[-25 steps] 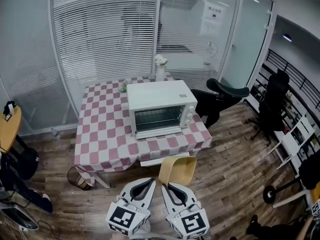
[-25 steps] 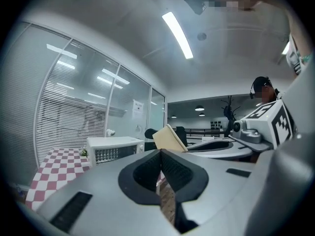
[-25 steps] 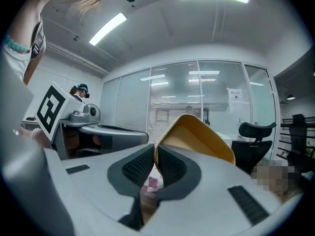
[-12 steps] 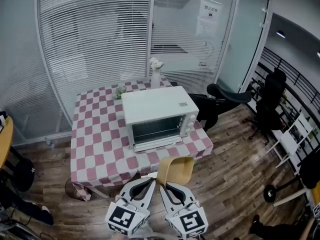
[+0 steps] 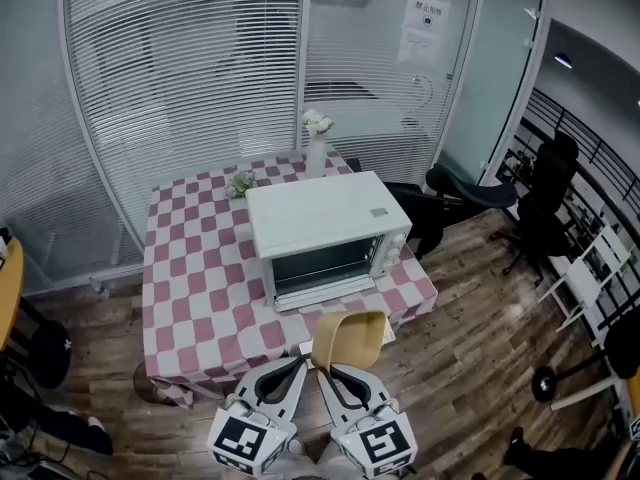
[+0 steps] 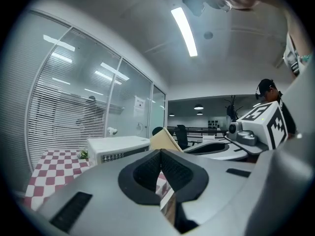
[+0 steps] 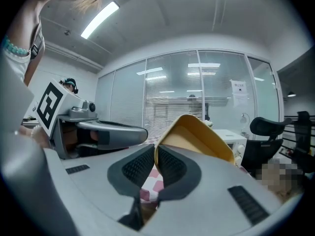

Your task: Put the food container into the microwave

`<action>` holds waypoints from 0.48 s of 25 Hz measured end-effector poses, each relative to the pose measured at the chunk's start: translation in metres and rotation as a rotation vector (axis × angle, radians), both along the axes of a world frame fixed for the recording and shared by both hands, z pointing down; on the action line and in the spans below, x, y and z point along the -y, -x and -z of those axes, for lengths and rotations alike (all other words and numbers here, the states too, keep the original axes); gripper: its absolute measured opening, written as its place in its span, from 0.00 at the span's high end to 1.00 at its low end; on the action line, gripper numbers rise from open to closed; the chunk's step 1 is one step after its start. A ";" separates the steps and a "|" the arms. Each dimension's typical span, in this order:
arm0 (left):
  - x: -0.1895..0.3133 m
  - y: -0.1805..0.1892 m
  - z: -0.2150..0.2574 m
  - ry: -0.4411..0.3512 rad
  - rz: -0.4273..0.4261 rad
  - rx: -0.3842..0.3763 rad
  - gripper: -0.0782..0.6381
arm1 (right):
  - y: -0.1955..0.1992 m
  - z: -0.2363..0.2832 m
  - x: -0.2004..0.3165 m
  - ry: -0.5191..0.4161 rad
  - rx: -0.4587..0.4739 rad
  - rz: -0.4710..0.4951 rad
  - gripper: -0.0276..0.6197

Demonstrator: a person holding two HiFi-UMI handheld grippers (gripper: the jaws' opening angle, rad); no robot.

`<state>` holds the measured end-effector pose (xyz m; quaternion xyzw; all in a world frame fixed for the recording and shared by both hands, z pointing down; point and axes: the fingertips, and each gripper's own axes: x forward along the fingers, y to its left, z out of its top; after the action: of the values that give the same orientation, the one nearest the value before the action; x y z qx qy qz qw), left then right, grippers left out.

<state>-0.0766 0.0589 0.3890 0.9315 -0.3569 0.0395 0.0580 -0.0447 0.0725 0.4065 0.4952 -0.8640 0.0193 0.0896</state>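
A white microwave (image 5: 325, 230) with its glass door closed stands on a table covered in a pink-and-white checked cloth (image 5: 190, 298). The yellow food container (image 5: 350, 340) hangs tilted in front of the table's near edge. My right gripper (image 5: 326, 370) is shut on its rim, and the right gripper view shows the container (image 7: 197, 136) rising from the right gripper's (image 7: 155, 154) closed pads. My left gripper (image 5: 299, 366) sits just left of it, shut and empty. In the left gripper view the left gripper (image 6: 161, 154) is closed, with the microwave (image 6: 118, 148) ahead on the left.
A white vase of flowers (image 5: 316, 148) and a small plant (image 5: 240, 183) stand at the table's far edge. Glass walls with blinds rise behind. Black office chairs (image 5: 470, 193) stand to the right on the wooden floor.
The view has shifted and the table and microwave sit slightly lower and nearer. Both grippers keep the same pose, the right still holding the container.
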 end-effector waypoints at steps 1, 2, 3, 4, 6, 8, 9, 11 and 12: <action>0.005 0.001 0.000 0.001 0.009 0.001 0.88 | 0.002 0.000 0.004 0.009 -0.003 0.011 0.93; 0.010 0.002 -0.001 -0.002 0.020 -0.003 0.88 | 0.003 -0.001 0.008 0.018 -0.005 0.023 0.93; 0.016 0.003 -0.001 -0.005 0.032 -0.006 0.88 | 0.004 -0.001 0.013 0.026 -0.006 0.034 0.93; 0.022 0.002 -0.001 -0.007 0.043 -0.006 0.88 | 0.003 -0.001 0.018 0.029 -0.007 0.044 0.93; 0.036 0.000 -0.002 -0.006 0.065 -0.002 0.88 | 0.000 -0.002 0.031 0.030 -0.008 0.064 0.93; 0.051 -0.005 -0.003 -0.004 0.087 0.003 0.88 | -0.007 -0.003 0.047 0.029 -0.007 0.084 0.93; 0.059 -0.009 -0.003 -0.004 0.098 0.006 0.88 | -0.012 -0.002 0.055 0.028 -0.008 0.094 0.93; 0.077 -0.019 -0.001 -0.010 0.118 0.012 0.88 | -0.024 -0.001 0.072 0.030 -0.009 0.110 0.93; 0.086 -0.025 0.001 -0.014 0.127 0.015 0.88 | -0.031 0.000 0.081 0.034 -0.010 0.118 0.93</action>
<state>-0.0513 -0.0272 0.3882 0.9071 -0.4158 0.0403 0.0512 -0.0135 -0.0087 0.4062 0.4418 -0.8907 0.0264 0.1035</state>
